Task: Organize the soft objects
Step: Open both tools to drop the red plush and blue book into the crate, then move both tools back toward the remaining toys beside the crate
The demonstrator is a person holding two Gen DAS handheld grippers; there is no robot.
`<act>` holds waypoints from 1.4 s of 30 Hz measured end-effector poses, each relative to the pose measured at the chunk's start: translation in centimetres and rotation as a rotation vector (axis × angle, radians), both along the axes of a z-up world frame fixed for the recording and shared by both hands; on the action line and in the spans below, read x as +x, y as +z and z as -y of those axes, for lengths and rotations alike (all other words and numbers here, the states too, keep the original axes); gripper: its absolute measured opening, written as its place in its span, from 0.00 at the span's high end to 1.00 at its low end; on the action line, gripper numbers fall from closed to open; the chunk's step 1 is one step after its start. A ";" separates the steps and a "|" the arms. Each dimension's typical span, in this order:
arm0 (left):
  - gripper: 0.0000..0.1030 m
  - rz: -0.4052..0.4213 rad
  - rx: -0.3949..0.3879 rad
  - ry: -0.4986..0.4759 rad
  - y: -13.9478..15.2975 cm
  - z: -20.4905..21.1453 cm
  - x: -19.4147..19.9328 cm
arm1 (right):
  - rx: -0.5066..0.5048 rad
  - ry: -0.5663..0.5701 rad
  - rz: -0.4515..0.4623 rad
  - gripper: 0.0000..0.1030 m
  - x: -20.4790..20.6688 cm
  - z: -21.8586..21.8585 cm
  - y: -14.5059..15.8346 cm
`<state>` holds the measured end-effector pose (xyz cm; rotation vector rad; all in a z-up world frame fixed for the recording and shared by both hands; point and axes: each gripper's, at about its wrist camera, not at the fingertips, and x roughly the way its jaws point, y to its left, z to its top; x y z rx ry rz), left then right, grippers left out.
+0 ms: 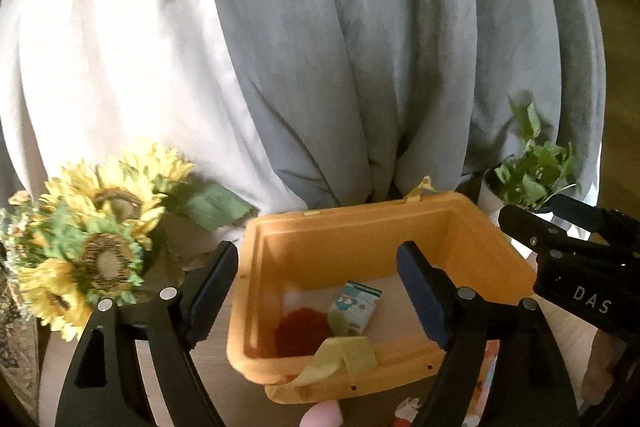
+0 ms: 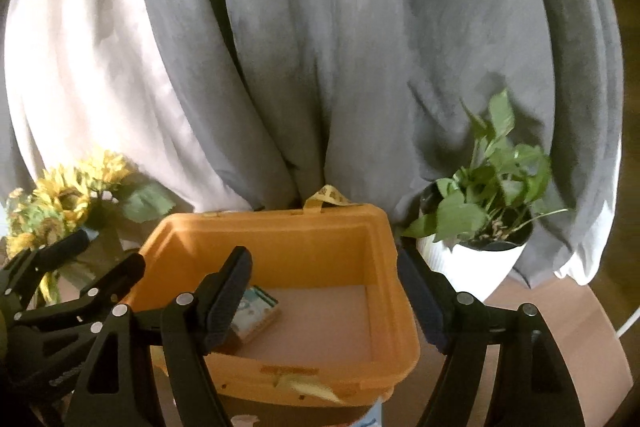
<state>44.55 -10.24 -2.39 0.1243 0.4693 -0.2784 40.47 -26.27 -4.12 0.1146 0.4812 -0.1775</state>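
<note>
An orange plastic bin (image 1: 360,217) with yellow strap handles (image 1: 340,355) stands on a wooden table. Inside it lie a red fuzzy soft thing (image 1: 300,331) and a small pale packet with a cartoon print (image 1: 354,307). My left gripper (image 1: 318,291) is open above the bin's left half, one finger outside the left wall, with nothing between the pads. In the right wrist view the same bin (image 2: 280,219) shows the packet (image 2: 256,311). My right gripper (image 2: 324,299) is open, straddling the bin's right wall, and holds nothing.
Artificial sunflowers (image 1: 96,227) stand left of the bin. A leafy plant in a white pot (image 2: 472,267) stands to its right. Grey and white curtains (image 1: 320,47) hang close behind. A person's fingertip (image 1: 322,415) and printed items (image 1: 408,407) show at the bottom edge.
</note>
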 end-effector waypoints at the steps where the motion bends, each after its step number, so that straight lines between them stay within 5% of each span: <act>1: 0.20 0.006 0.000 0.002 0.2 -0.1 -0.4 | -0.002 0.000 0.007 0.26 -0.4 -0.1 0.2; 18: 0.18 0.071 -0.006 0.001 1.6 -3.2 -7.3 | -0.031 -0.018 0.075 0.23 -8.0 -3.1 2.2; 42: 0.16 0.036 0.103 -0.089 -3.3 -7.7 -13.9 | -0.013 0.027 -0.021 0.23 -14.0 -9.7 -2.2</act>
